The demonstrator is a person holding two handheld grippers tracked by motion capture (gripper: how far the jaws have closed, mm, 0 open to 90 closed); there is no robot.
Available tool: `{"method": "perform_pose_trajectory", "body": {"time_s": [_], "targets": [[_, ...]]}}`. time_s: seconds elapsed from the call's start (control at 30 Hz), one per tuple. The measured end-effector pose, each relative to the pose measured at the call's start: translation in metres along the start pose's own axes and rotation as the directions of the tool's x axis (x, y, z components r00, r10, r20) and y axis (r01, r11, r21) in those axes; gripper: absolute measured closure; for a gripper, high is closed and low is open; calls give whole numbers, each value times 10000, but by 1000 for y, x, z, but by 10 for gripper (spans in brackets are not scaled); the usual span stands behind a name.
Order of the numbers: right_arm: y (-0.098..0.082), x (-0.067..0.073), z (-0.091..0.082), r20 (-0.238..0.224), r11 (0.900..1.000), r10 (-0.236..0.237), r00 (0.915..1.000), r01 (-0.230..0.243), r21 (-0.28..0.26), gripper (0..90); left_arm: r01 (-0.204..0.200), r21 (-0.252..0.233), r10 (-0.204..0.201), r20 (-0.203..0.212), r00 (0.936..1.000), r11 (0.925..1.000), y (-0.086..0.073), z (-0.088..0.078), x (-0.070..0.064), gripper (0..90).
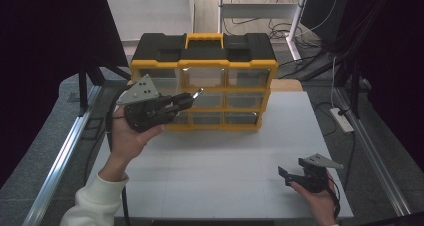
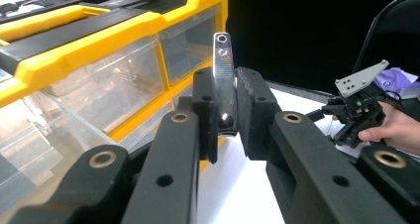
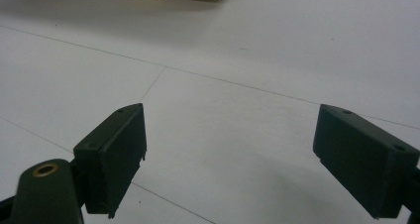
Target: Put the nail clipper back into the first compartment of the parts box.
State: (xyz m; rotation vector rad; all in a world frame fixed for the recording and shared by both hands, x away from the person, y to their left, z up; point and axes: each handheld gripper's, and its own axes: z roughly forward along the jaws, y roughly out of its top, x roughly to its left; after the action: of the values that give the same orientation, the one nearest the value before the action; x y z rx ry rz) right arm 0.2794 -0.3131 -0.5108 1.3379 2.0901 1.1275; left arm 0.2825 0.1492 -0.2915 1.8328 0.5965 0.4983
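Observation:
A yellow and black drawer organizer [image 1: 205,81] with clear drawers stands at the back of the white table [image 1: 220,186]. My left gripper [image 1: 192,97] is held up in front of its left and middle drawers, shut on a slim shiny metal piece [image 2: 224,80] with a ribbed face and a small ring at its tip; the piece [image 1: 198,92] sticks out past the pads toward the drawers [image 2: 114,80]. My right gripper [image 1: 286,175] rests low at the table's front right, jaws wide apart, nothing between the pads [image 3: 116,154].
Metal rails [image 1: 65,151] run along both table sides. A power strip [image 1: 342,120] and cables lie off the right edge. From the left gripper view the other hand's gripper [image 2: 359,110] shows far right, by a dark chair back [image 2: 396,26].

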Motion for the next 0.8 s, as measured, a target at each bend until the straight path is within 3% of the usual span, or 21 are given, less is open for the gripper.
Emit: {"method": "perform_pose_trajectory", "body": {"time_s": [0.8], "targets": [[0, 0, 0, 18, 10000, -26, 10000, 26, -15, 139, 160, -318, -179, -597, 9981, 9994, 6, -14, 17, 792]]}}
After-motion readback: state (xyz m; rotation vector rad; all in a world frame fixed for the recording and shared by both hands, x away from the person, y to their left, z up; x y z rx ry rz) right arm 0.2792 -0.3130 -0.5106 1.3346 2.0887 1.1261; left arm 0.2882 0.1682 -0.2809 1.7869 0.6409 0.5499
